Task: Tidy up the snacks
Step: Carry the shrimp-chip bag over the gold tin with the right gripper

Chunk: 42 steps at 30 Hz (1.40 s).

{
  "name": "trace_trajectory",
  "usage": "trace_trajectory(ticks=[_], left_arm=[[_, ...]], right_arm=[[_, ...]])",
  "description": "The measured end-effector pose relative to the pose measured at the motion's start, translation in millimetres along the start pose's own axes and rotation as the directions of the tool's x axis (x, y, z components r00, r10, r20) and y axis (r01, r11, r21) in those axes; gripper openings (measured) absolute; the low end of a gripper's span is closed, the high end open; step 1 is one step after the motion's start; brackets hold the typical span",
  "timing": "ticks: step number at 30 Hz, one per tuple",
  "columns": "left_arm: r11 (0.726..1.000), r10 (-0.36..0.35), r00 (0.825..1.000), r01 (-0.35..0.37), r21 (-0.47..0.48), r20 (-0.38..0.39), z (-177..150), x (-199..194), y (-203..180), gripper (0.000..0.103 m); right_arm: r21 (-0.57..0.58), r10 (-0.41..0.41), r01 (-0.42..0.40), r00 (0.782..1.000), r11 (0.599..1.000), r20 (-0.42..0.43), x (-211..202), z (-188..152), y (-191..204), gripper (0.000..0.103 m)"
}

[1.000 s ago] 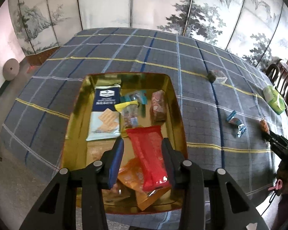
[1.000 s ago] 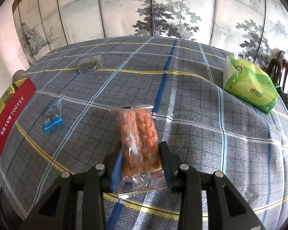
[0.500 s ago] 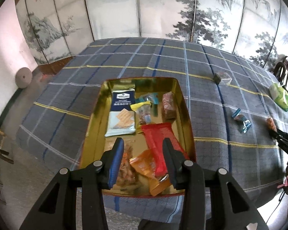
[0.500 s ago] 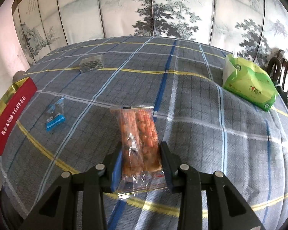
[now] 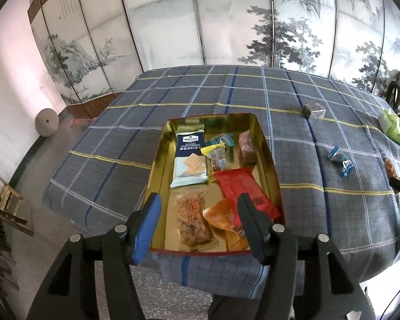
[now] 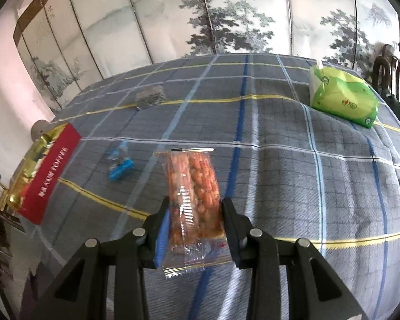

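A gold tin tray point(image 5: 157, 170) with red outer walls sits near the table's front edge and holds several snack packets, among them a red packet point(image 5: 240, 186) and a cracker packet point(image 5: 190, 165). My left gripper point(image 5: 200, 226) is open and empty, held above the tray's near end. My right gripper point(image 6: 194, 229) is shut on a clear packet of orange snacks point(image 6: 193, 186), held above the tablecloth. The tray also shows at the left in the right wrist view point(image 6: 50, 168).
A blue-wrapped candy point(image 6: 120, 169) and a dark clear packet point(image 6: 150, 97) lie on the plaid cloth; both also show in the left wrist view point(image 5: 340, 160) point(image 5: 313, 110). A green tissue pack point(image 6: 341, 98) sits far right. A folding screen stands behind the table.
My left gripper has pulled back and up from the tray, leaving the red packet lying in it. My right gripper has lifted and swung left with the orange snack packet.
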<state>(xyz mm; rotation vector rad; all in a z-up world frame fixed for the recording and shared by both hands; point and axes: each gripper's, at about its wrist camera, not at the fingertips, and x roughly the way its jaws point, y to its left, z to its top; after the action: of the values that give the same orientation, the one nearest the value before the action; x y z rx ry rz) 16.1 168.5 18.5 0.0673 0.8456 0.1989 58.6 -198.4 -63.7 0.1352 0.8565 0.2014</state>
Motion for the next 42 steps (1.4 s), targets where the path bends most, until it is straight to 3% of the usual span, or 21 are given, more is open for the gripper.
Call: trace_trajectory(ticks=[10, 16, 24, 32, 42], left_arm=[[1.000, 0.019, 1.000, -0.019, -0.016, 0.006, -11, -9, 17, 0.057], [0.998, 0.037, 0.999, -0.036, -0.045, 0.018, -19, -11, 32, 0.065], [0.990, 0.088, 0.996, -0.084, -0.116, 0.029, -28, -10, 60, 0.068], [0.982, 0.103, 0.994, -0.097, -0.160, 0.027, -37, -11, 80, 0.068], [0.982, 0.117, 0.993, -0.112, -0.154, 0.027, -38, -10, 83, 0.070]], right_arm=[[-0.057, 0.067, -0.066, 0.997, 0.996, 0.033, -21, 6, 55, 0.037], [-0.086, 0.112, -0.109, 0.993, 0.990, 0.041, -29, 10, 86, 0.037], [-0.133, 0.183, -0.177, 0.982, 0.975, 0.039, -35, 17, 131, 0.037], [-0.194, 0.284, -0.280, 0.959, 0.940, -0.004, -24, 26, 191, 0.037], [-0.230, 0.386, -0.401, 0.916, 0.887, -0.110, 26, 31, 277, 0.037]])
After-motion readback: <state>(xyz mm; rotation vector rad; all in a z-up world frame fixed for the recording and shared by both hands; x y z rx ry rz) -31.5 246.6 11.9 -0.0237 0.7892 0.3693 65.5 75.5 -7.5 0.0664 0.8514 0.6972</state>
